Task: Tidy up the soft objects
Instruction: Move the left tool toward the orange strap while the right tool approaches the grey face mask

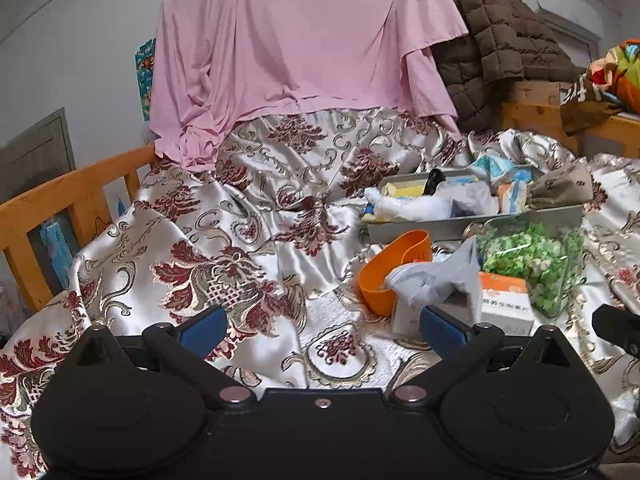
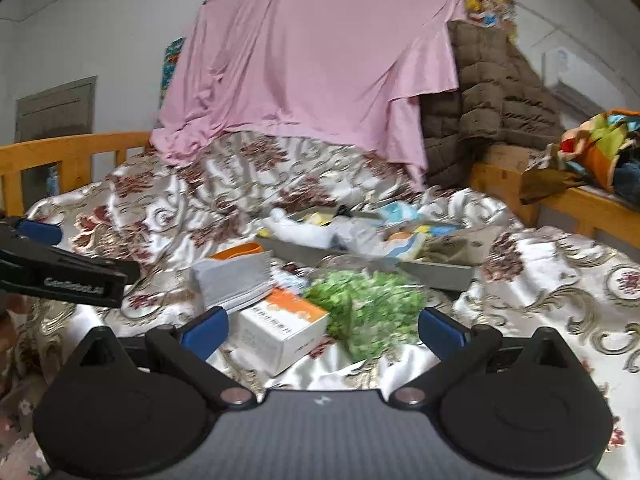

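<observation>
Both hand-held grippers gape empty: left hand-held gripper [image 1: 322,330] beside grey sock [image 1: 436,278], right hand-held gripper [image 2: 323,330] near green bag [image 2: 368,308]

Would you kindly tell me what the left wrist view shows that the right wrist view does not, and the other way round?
Only the left wrist view shows the orange cup nearly whole, a grey cloth draped at its mouth, and a black item standing in the tray.

Only the right wrist view shows the left gripper from the side, plus the box's full length.

Both show the grey tray of soft things, the green bag, the pink sheet, the brown quilted coat and the patterned bedspread.
</observation>
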